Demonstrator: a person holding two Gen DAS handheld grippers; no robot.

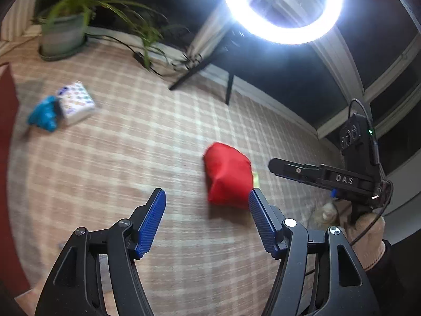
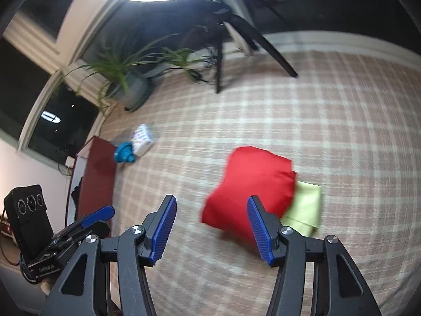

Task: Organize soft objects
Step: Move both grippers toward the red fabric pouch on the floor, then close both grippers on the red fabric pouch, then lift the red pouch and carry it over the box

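Observation:
A red cushion [image 1: 228, 175] lies on the checked cloth, partly covering a yellow-green cloth [image 1: 255, 178] behind it. My left gripper [image 1: 208, 197] hovers just in front of the cushion, open and empty. In the right wrist view the same red cushion [image 2: 250, 187] sits on the yellow-green cloth [image 2: 306, 208], and my right gripper [image 2: 211, 202] stands open and empty before its near edge. A blue soft toy [image 1: 43, 117] rests beside a patterned white box [image 1: 76, 102] at the far left. The right gripper's body [image 1: 323, 177] shows at the right, held by a gloved hand [image 1: 365, 237].
A potted plant [image 1: 63, 30] stands at the back left, and a ring light [image 1: 281, 8] on a black tripod [image 1: 208, 65] stands at the back. A dark red panel [image 2: 97, 179] borders the cloth's left side. The blue toy [image 2: 123, 153] and box [image 2: 142, 138] lie near it.

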